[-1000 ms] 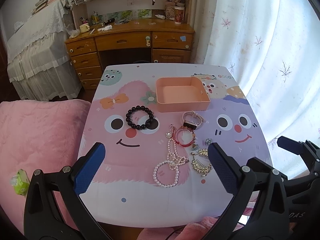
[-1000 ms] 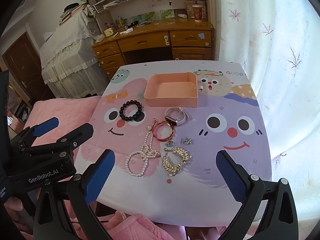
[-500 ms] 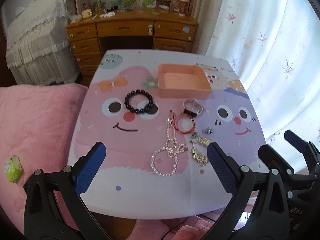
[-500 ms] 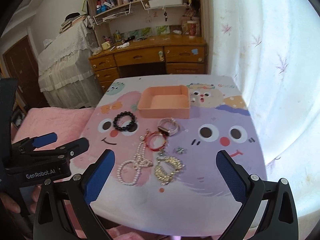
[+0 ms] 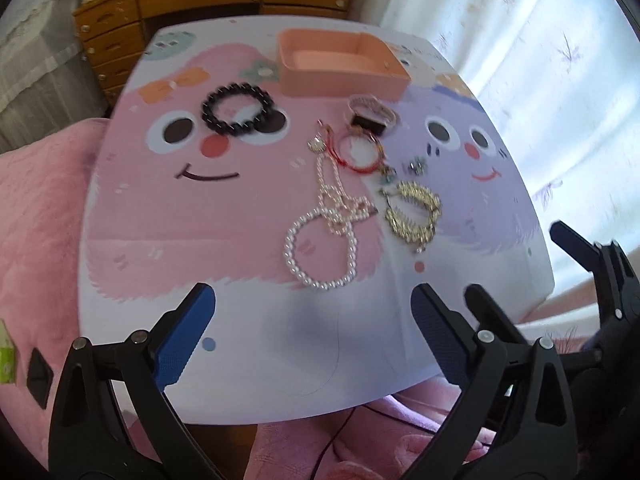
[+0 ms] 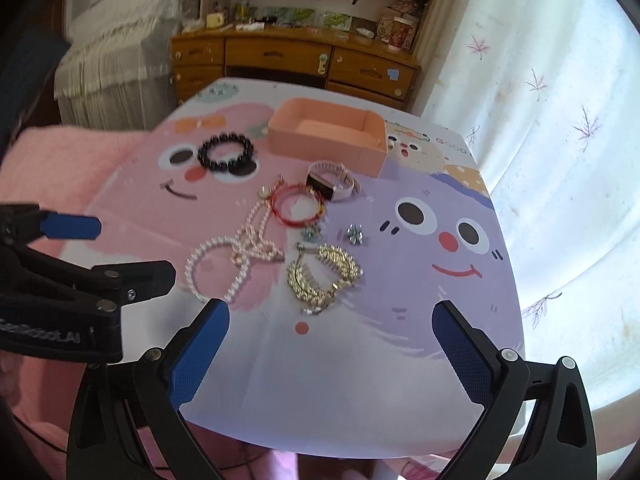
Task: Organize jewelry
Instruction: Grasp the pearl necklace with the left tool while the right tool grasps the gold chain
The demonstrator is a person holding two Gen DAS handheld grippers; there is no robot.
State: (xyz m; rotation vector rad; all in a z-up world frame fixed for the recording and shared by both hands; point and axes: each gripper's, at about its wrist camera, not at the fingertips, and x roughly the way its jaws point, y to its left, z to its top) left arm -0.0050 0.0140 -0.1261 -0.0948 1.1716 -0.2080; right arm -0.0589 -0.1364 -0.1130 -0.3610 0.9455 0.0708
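Jewelry lies on a cartoon-print table (image 5: 140, 240): a black bead bracelet (image 5: 236, 110), a pearl necklace (image 5: 324, 232), a red bangle (image 5: 358, 152), a gold leaf piece (image 5: 414, 210), a pink watch (image 5: 372, 114) and two small earrings (image 6: 354, 235). An empty pink box (image 5: 340, 62) stands at the far side. My left gripper (image 5: 312, 336) is open and empty above the near edge, in front of the pearls. My right gripper (image 6: 330, 352) is open and empty, just short of the gold piece (image 6: 324, 276).
A wooden desk with drawers (image 6: 296, 60) stands beyond the table. A pink blanket (image 5: 36, 220) lies to the left and a white curtain (image 6: 560, 120) hangs on the right. A bed with white lace (image 6: 116, 52) is at the far left.
Both grippers have dropped and moved forward toward the table, so the jewelry looks larger and nearer. Both stay open. Nothing on the table has moved.
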